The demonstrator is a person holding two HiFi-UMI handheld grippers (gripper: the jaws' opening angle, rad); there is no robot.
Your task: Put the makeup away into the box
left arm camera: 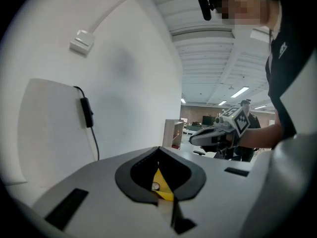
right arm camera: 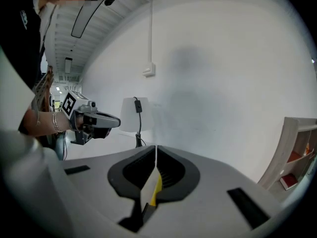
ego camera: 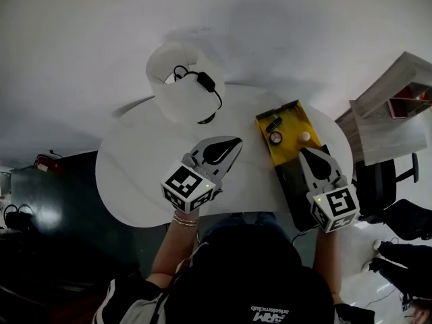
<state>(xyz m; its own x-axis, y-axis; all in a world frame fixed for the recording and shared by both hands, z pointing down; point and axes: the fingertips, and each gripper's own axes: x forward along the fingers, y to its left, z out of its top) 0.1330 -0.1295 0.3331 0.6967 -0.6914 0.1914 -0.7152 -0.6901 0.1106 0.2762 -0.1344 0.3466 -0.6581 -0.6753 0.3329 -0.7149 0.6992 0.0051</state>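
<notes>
A yellow box (ego camera: 291, 119) lies open on the right side of the round white table (ego camera: 135, 174). In it are a small dark item (ego camera: 273, 123), a round compact (ego camera: 276, 138) and a pale ball (ego camera: 305, 136). A black panel (ego camera: 295, 189) joins the box's near end. My left gripper (ego camera: 231, 142) hovers shut and empty over the table's middle, left of the box. My right gripper (ego camera: 305, 152) is shut and empty above the box's near end. In the left gripper view, a sliver of the yellow box (left arm camera: 162, 186) shows below the shut jaws.
A white lamp (ego camera: 179, 79) with a black cord and switch (ego camera: 206, 81) stands at the table's far edge, close to the wall. A pale shelf unit (ego camera: 398, 106) and a black office chair (ego camera: 381, 177) stand to the right of the table.
</notes>
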